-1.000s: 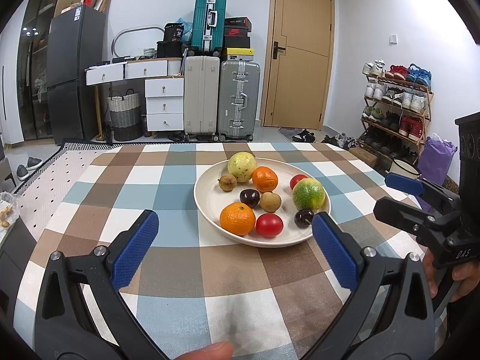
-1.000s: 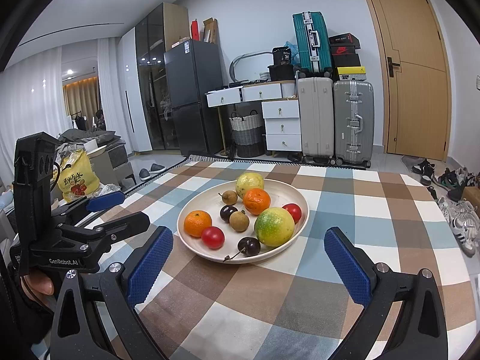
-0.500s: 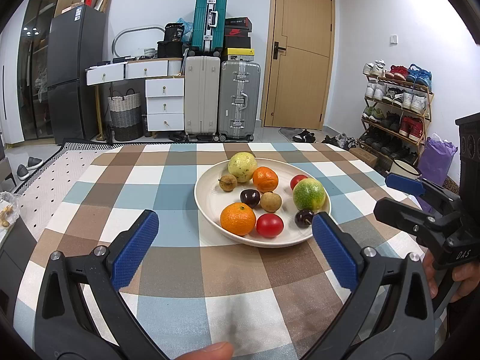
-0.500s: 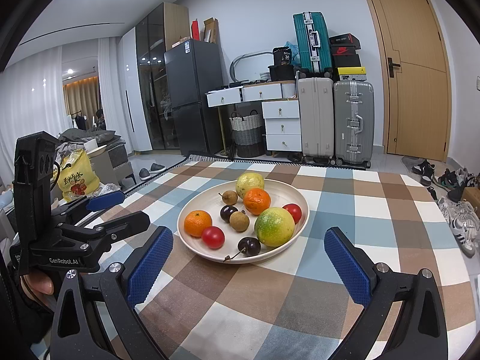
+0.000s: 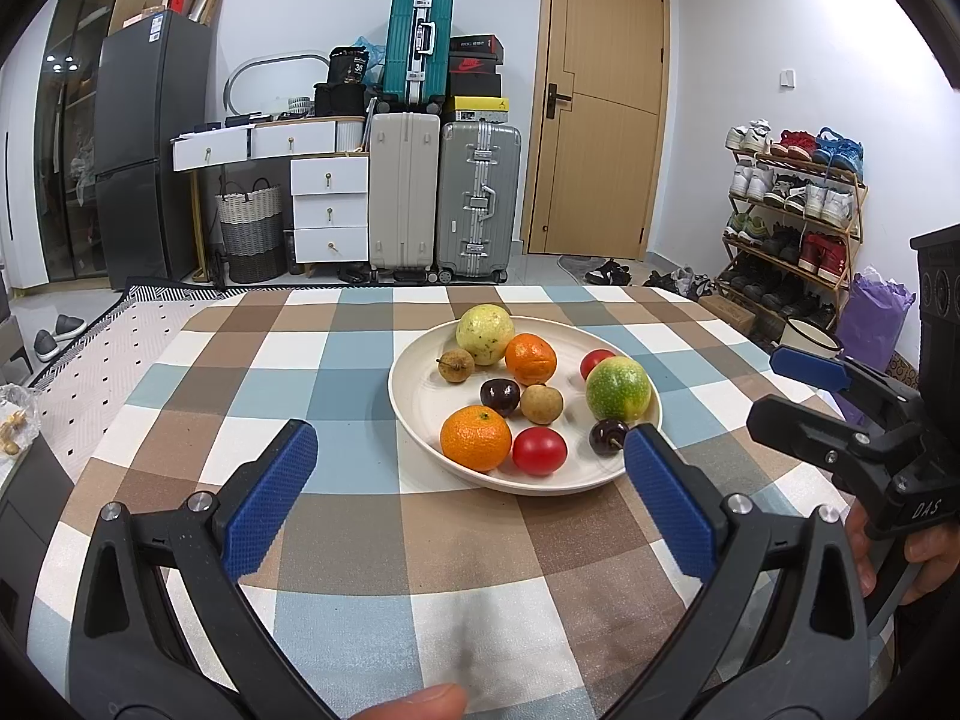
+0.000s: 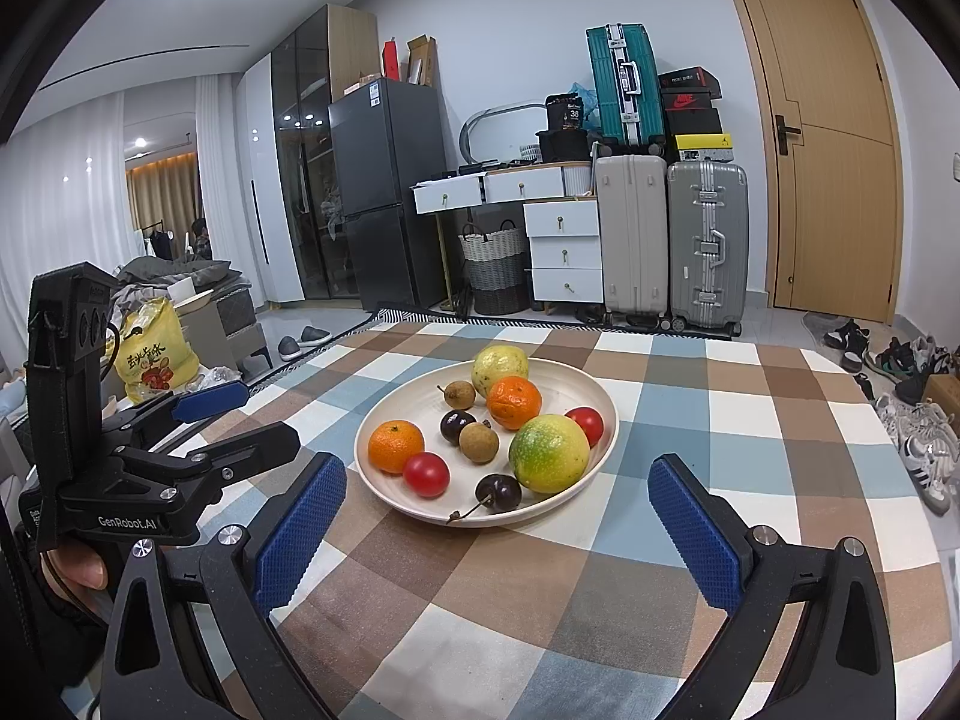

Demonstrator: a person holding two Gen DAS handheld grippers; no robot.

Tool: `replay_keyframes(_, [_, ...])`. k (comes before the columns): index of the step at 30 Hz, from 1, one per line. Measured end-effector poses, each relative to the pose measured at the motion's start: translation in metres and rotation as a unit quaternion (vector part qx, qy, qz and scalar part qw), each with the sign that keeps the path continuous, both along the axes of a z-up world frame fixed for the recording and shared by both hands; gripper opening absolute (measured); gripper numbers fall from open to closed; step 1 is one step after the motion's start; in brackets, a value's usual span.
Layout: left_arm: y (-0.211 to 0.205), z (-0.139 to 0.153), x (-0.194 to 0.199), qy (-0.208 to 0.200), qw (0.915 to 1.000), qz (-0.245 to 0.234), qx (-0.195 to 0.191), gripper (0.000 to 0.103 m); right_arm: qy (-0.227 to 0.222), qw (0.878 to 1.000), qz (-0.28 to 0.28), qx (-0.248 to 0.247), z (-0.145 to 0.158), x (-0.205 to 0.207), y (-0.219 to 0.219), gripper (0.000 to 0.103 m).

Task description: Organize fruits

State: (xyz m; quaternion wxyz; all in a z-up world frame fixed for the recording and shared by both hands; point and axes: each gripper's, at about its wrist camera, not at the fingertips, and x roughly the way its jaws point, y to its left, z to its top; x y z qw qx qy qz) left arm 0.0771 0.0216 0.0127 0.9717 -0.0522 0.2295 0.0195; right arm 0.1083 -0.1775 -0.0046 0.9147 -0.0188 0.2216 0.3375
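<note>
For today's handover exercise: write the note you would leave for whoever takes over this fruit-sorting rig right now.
Left tongs: open, empty, hovering over the checked tablecloth short of the plate.
Right tongs: open, empty, also short of the plate.
All fruit sits on the cream plate: two oranges, two red tomatoes, two dark cherries, two brown longans, a green-yellow fruit and a pale yellow one.
Done: nothing picked up yet.
Left: all the sorting. No other container shows on the table.
</note>
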Motion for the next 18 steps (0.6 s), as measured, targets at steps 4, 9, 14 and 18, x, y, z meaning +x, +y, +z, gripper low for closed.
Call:
replay_keyframes(4, [-0.0001,0.0000,0.0004,0.000,1.0000,0.000,0.000,0.102,0.000,1.000,0.000,0.000,0.0001,-0.0003,-0.0004,0.103])
replay_keyframes(9, [-0.0001,0.0000,0.0002,0.000,1.0000,0.001,0.000,0.102,-0.001,1.000,0.000,-0.001,0.0001,-0.0001,-0.0003,0.103])
replay_keyframes(14, [0.0001,0.0000,-0.0007,0.000,1.0000,0.002,-0.001,0.102,0.000,1.000,0.001,0.000,-0.0003,-0.0003,0.0000,0.103])
replay_keyframes(18, [0.0005,-0.0005,-0.0020,-0.003,1.0000,0.001,0.002,0.102,0.000,1.000,0.001,-0.001,-0.0005,-0.0006,0.0004,0.103])
